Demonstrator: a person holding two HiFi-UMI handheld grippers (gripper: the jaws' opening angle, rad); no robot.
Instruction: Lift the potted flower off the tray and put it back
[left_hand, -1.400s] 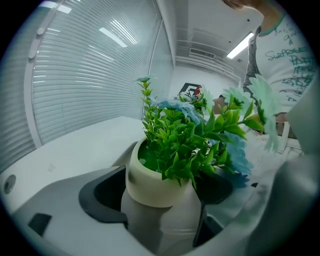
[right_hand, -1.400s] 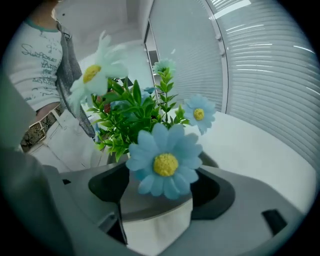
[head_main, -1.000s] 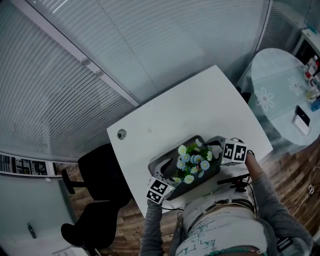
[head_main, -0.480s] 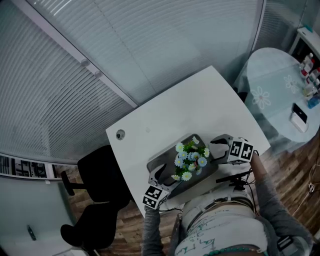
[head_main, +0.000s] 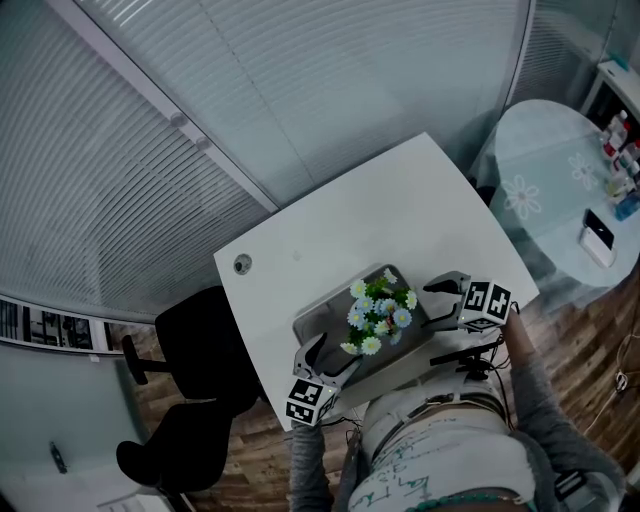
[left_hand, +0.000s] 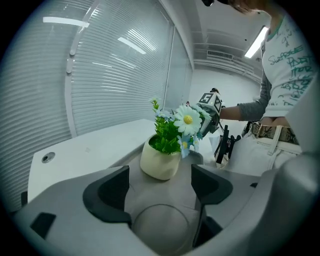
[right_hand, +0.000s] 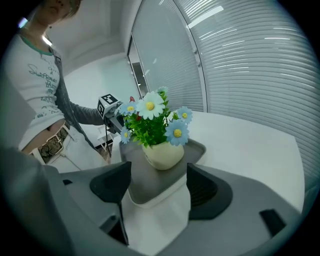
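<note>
- Currently the left gripper (head_main: 331, 358) hovers at one end of the grey tray (head_main: 318, 322), with its jaws spread wide and nothing gripped.
- Ahead of that gripper (left_hand: 159, 187), beyond the jaw tips and not between them, the potted flower (left_hand: 160, 161) stands upright on the tray (left_hand: 196, 157); only bare tray surface shows in the gap.
- Opposite, the right gripper (head_main: 441, 303) sits at the tray's other end, jaws also wide apart and empty.
- Through the right gripper (right_hand: 159, 185), the gap frames the tray's near rim (right_hand: 196, 148) and a strip of white table (right_hand: 245, 142); the potted flower (right_hand: 163, 153) is ahead of the tips, clear of both jaws.
- Seen from the head camera, the potted flower (head_main: 378, 312) is between the two grippers, apart from each, with its daisy blooms above the cream pot.
- Beyond the flower, each gripper view shows the other gripper's marker cube.
- Both tray and flower rest on the white table (head_main: 380, 215).
</note>
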